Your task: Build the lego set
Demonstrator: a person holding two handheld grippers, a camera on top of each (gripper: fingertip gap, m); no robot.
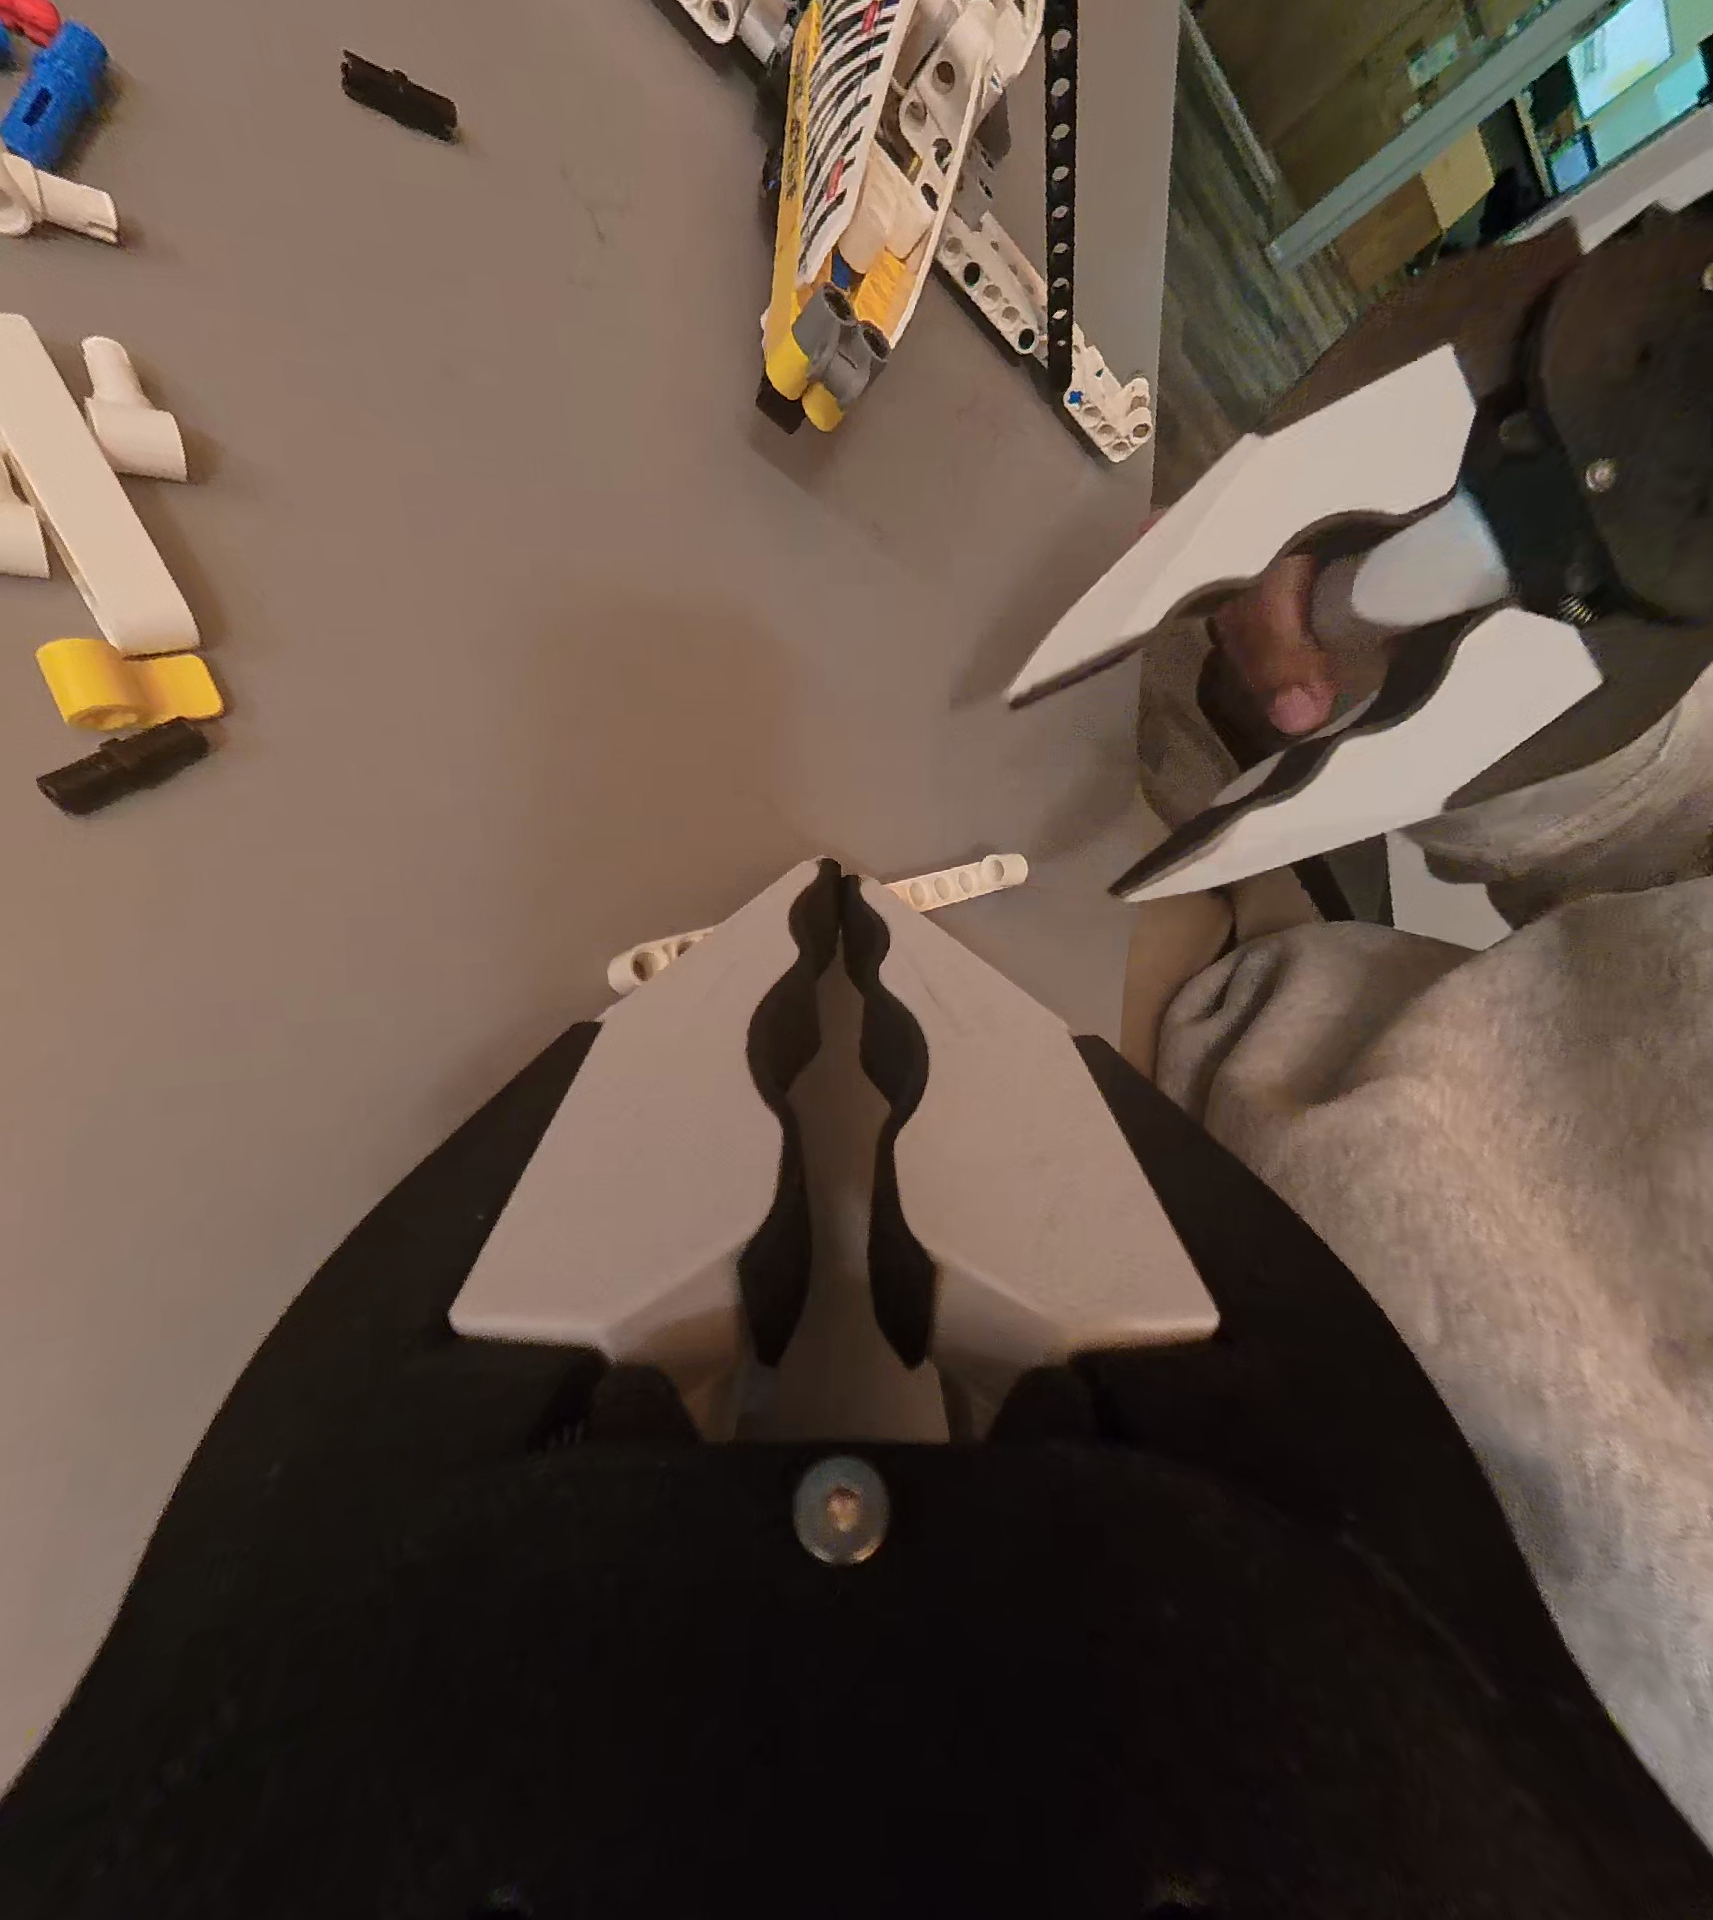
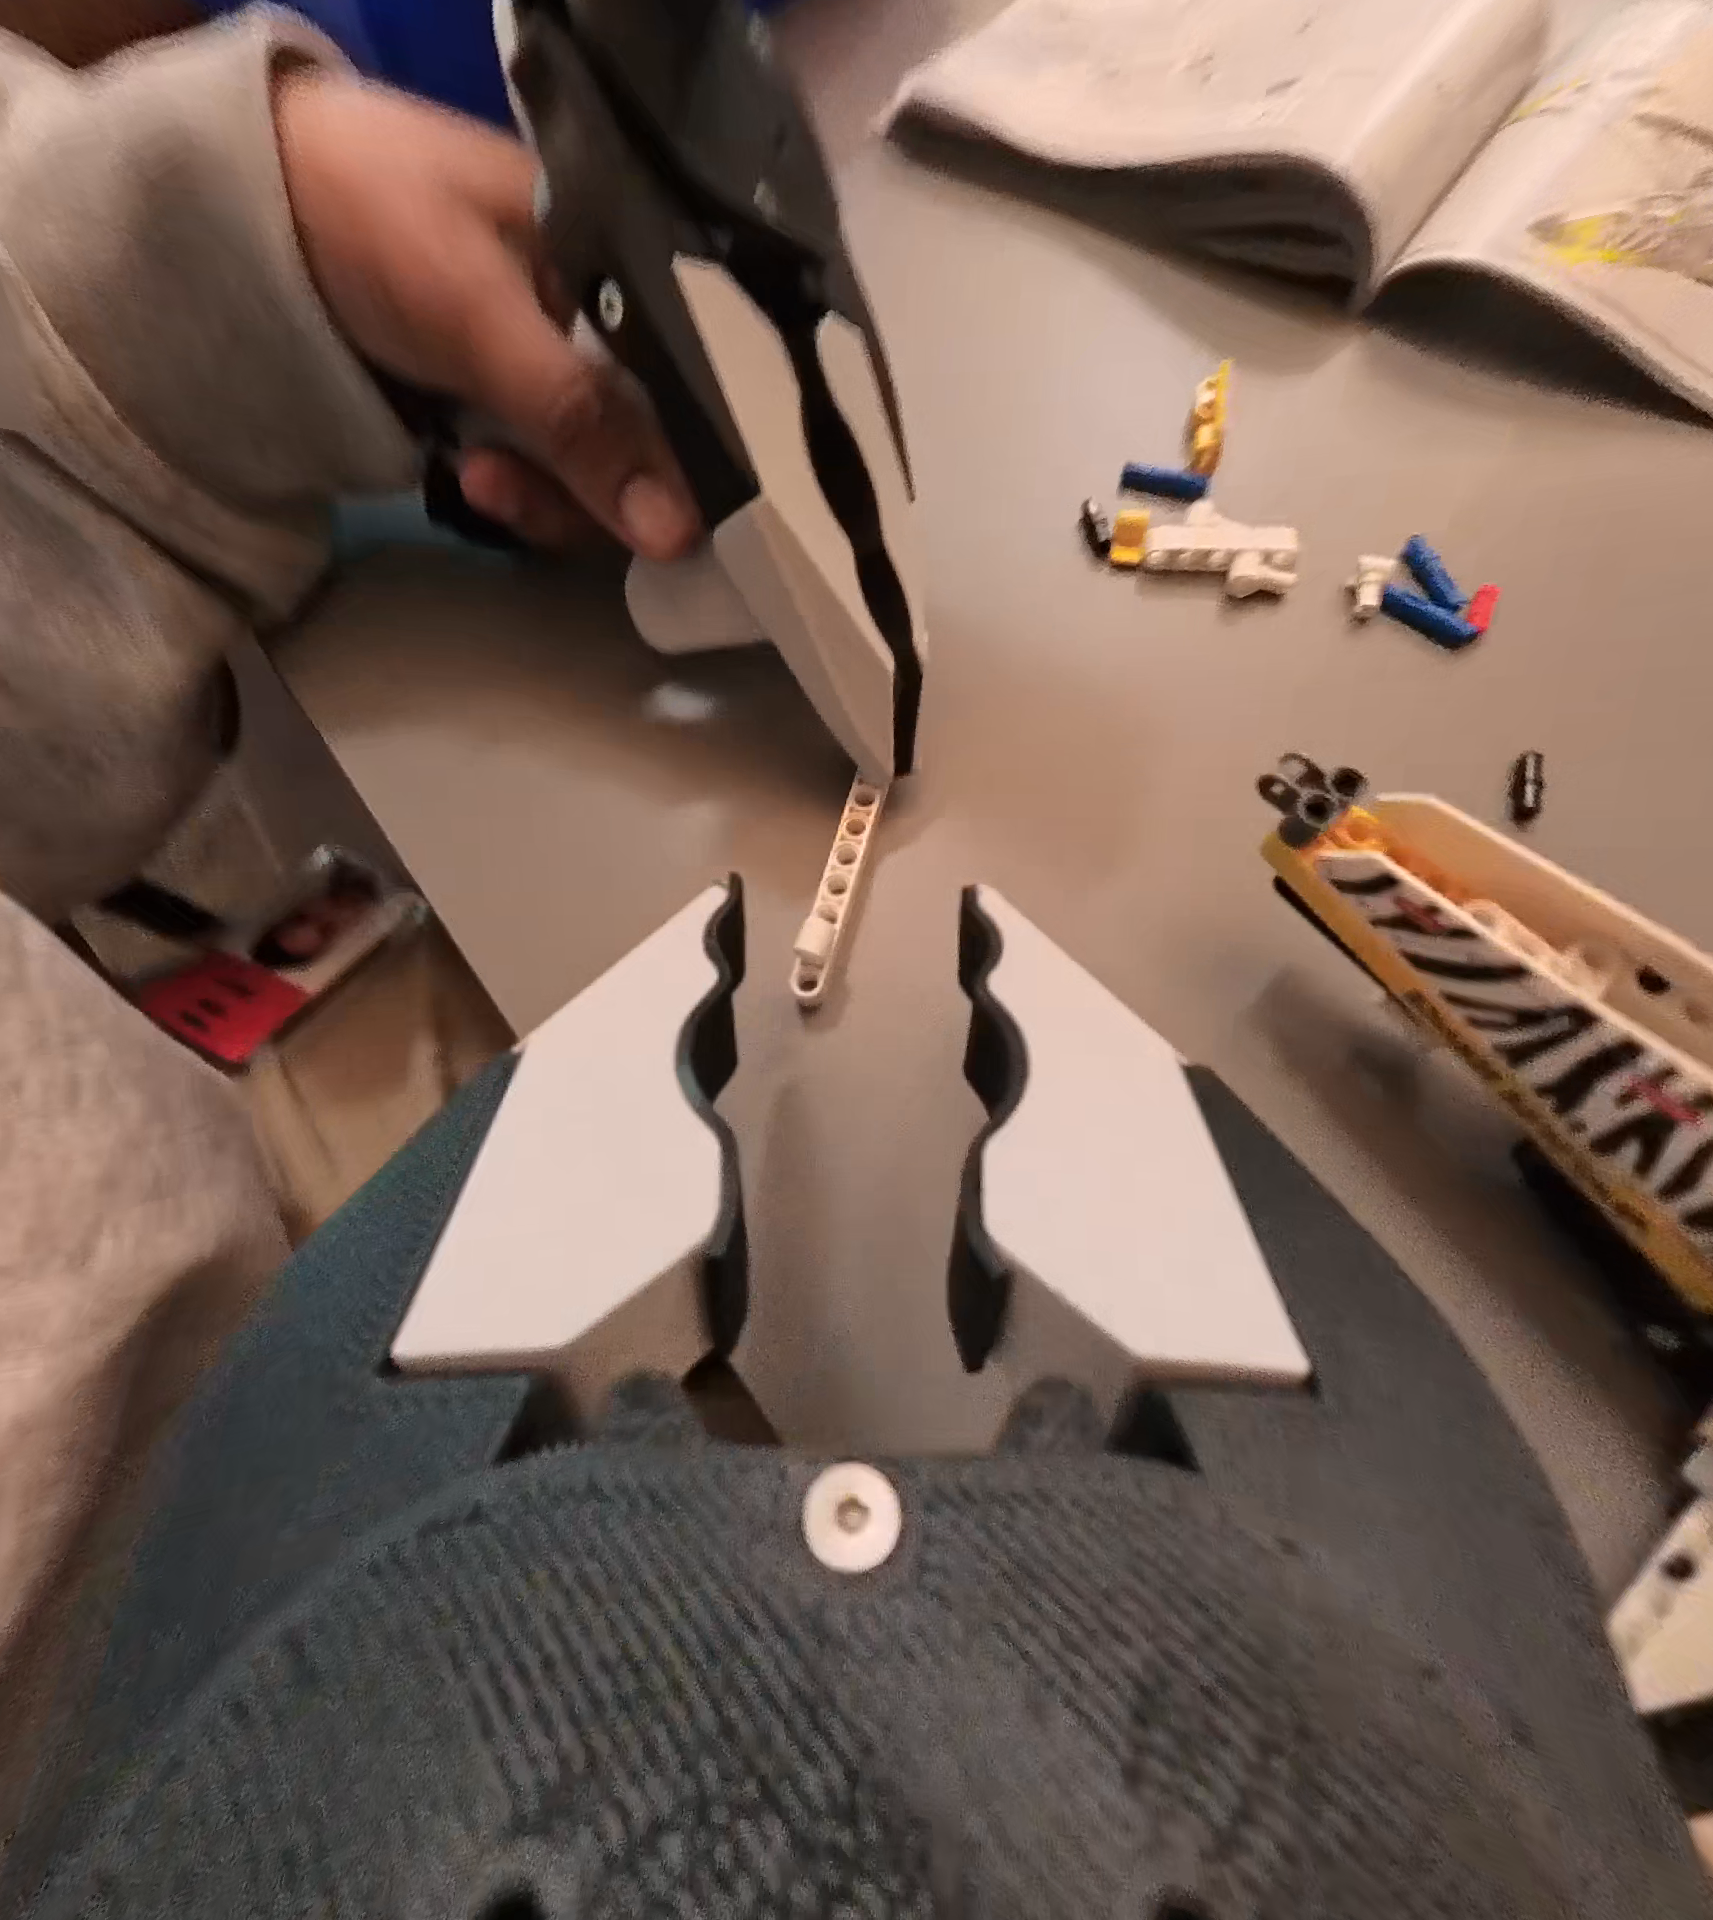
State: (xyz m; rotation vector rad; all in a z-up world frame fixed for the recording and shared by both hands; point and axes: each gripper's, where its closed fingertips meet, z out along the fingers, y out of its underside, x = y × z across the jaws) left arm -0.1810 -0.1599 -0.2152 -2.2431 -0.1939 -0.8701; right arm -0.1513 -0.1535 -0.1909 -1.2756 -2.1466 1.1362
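Risk: left gripper [image 1: 839, 883] pinching white beam [image 2: 836, 894] only at tip, right gripper [image 2: 847, 904] spread, empty; could pivot, slip onto table [image 1: 519, 623].

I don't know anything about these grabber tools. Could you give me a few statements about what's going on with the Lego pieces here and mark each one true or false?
1. The left gripper is pinched shut at one end of the white holed beam. True.
2. The right gripper is clamped on that beam. False: its fingers stand apart, touching nothing.
3. An open instruction booklet lies on the table. True.
4. The striped yellow-and-white model is held in the air. False: it rests on the table.
5. Loose blue pieces lie on the table. True.
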